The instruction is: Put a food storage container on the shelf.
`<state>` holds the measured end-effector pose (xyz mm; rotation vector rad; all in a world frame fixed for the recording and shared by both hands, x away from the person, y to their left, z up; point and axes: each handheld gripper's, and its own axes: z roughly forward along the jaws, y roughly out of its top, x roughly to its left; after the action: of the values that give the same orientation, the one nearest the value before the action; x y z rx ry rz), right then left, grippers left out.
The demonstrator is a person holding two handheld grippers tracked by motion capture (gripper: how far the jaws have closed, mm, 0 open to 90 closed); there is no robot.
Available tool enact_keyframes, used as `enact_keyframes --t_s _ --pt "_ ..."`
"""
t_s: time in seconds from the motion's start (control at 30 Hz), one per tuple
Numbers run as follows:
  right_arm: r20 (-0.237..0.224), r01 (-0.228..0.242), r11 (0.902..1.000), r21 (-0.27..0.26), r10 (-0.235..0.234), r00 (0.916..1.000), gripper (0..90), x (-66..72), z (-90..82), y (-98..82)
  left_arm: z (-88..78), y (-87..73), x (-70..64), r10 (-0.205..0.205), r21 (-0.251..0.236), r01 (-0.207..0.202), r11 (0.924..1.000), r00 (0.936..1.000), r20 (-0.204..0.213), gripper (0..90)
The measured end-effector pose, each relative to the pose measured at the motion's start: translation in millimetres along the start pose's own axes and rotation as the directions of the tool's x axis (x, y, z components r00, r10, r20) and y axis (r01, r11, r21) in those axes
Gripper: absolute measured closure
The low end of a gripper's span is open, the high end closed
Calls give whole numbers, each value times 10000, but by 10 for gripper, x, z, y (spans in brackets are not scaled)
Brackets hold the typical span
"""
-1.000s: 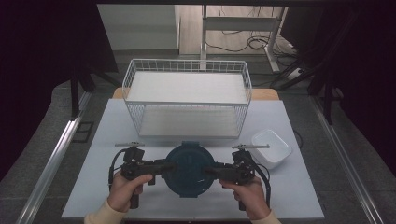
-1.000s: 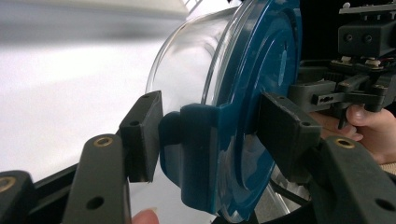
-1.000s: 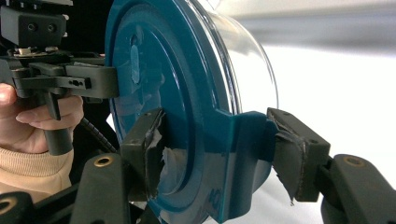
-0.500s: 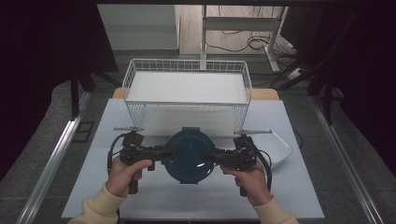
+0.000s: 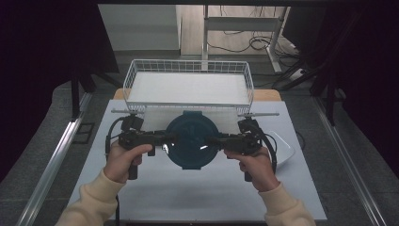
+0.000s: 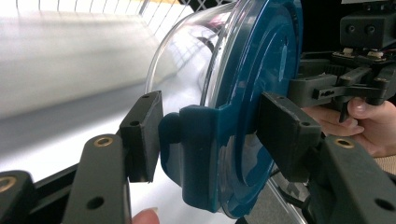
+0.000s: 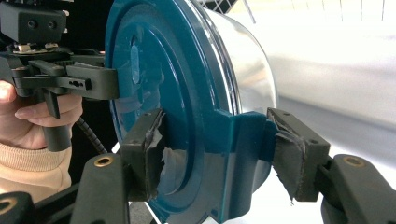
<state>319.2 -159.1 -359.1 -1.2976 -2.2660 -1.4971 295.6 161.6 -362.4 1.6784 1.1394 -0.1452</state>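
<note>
A pale grey table (image 5: pixel 155 188) stands on a grey floor (image 5: pixel 42 146) — its far edge shows a strip of light wood (image 5: pixel 268 95). A metal rail (image 5: pixel 51 160) runs along the floor at the left, another rail (image 5: pixel 348 155) at the right. Dark curtains (image 5: pixel 47 42) close off both sides. Beyond the table a white wall panel (image 5: pixel 136 26) catches the light, and beside it stands a grey metal frame (image 5: pixel 244 23) with black cables (image 5: pixel 244 44) looped on the floor — the room is otherwise dim.
</note>
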Motion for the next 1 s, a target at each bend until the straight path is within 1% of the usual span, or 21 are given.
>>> enact_keyframes --t_s 0.07,0.1,0.13,0.33,0.53,0.6,0.63,0.7,0.73,0.77,0.83,0.87,0.97,1.0 --pt "54 145 9999 -51 -145 9999 391 20 -20 71 -13 62 -8 57 -36 -56 10000 10000 56 420" --pt "89 253 9997 -45 -253 9996 391 40 -41 141 -20 91 -15 83 -70 -82 9999 9999 67 419" --pt "89 253 9997 -45 -253 9996 391 40 -41 141 -25 123 -22 118 -104 -117 9999 9999 64 419" --pt "205 363 9992 -162 -360 9991 391 73 -116 339 -33 324 -68 260 -168 -257 9995 9996 147 419" --pt "253 457 9988 -188 -452 9987 391 85 -160 434 -36 419 -90 322 -176 -318 9993 9993 192 419" --pt "258 464 9988 -157 -460 9986 392 89 -176 492 -41 487 -103 402 -159 -399 9991 9990 185 419" --pt "258 464 9988 -157 -460 9986 392 89 -176 492 -41 487 -103 402 -159 -399 9991 9990 185 419" --pt "257 482 9987 -170 -477 9985 392 90 -192 537 -43 535 -117 429 -160 -426 9990 9989 176 419" --pt "255 502 9986 -165 -498 9984 392 91 -207 584 -47 585 -130 452 -170 -449 9988 9988 176 419" --pt "257 528 9985 -174 -523 9983 392 92 -214 608 -47 585 -130 452 -170 -449 9988 9988 176 419" --pt "258 527 9984 -180 -522 9983 392 95 -221 633 -52 635 -140 459 -176 -456 9988 9988 178 419" --pt "278 578 9982 -183 -572 9980 392 100 -235 686 -61 683 -146 489 -190 -486 9986 9986 195 419" --pt "299 641 9978 -176 -635 9975 392 113 -245 739 -72 728 -144 503 -183 -499 9986 9984 256 420" --pt "327 696 9975 -130 -692 9971 394 132 -255 793 -94 779 -146 571 -188 -566 9982 9980 273 420"
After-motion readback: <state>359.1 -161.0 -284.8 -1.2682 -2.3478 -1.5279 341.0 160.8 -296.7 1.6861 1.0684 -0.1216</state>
